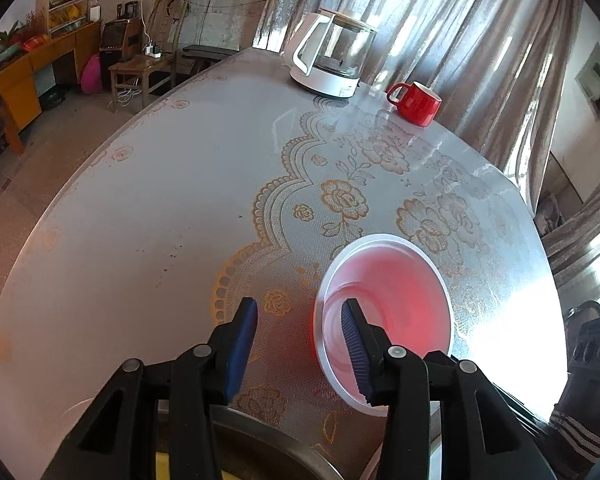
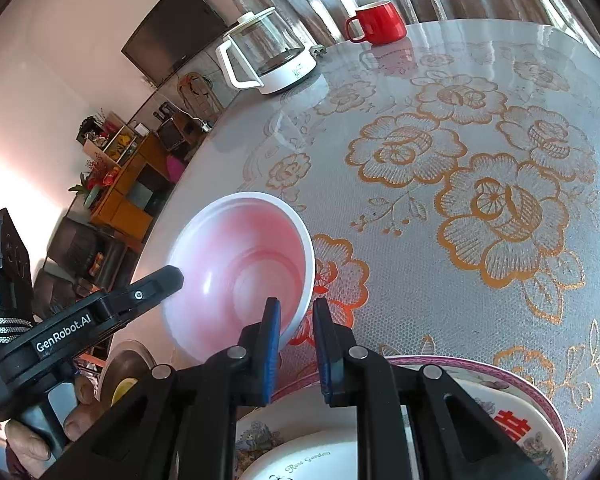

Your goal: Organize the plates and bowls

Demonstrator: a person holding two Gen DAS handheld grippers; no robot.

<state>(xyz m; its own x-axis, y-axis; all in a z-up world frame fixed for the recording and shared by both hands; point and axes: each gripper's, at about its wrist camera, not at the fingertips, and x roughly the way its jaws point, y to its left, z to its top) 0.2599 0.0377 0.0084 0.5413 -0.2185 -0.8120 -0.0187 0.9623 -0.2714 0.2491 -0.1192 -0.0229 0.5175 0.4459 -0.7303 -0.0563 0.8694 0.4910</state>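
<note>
Right wrist view: the fingers of my right gripper (image 2: 297, 304) stand nearly together, and the near rim of the plastic bowl (image 2: 240, 264) runs into the narrow gap between the blue pads (image 2: 271, 344). I read this as a pinch on the rim, though the contact itself is partly hidden by the inner finger.

Left wrist view: the fingers of my left gripper (image 1: 300, 302) are partly open and straddle the opposite wall of the same bowl, one pad inside and one outside. Neither presses on it, so this hand holds nothing.

The bowl is white outside and pink within. It hangs tilted just above the table (image 1: 160, 200) and throws a red glow on the cloth beneath, near the table's front edge.

Below my right fingers lies the stack of crockery: a pink-rimmed plate (image 2: 540, 408) carrying a white dish lettered "Rose Garden" (image 2: 320, 462). A steel plate (image 2: 130, 354) sits lower left. The glass kettle (image 1: 332, 56) and red mug (image 1: 418, 104) stand well apart at the far edge.

Handling, as I judge it: the bowl is thin, light and springy, so its wall will flex under a hard squeeze and slide on a loose one. The rolled rim is the stiffest place to hold, with a moderate grip. The ceramic pieces below are heavy and chip easily, so I should lower it gently
</note>
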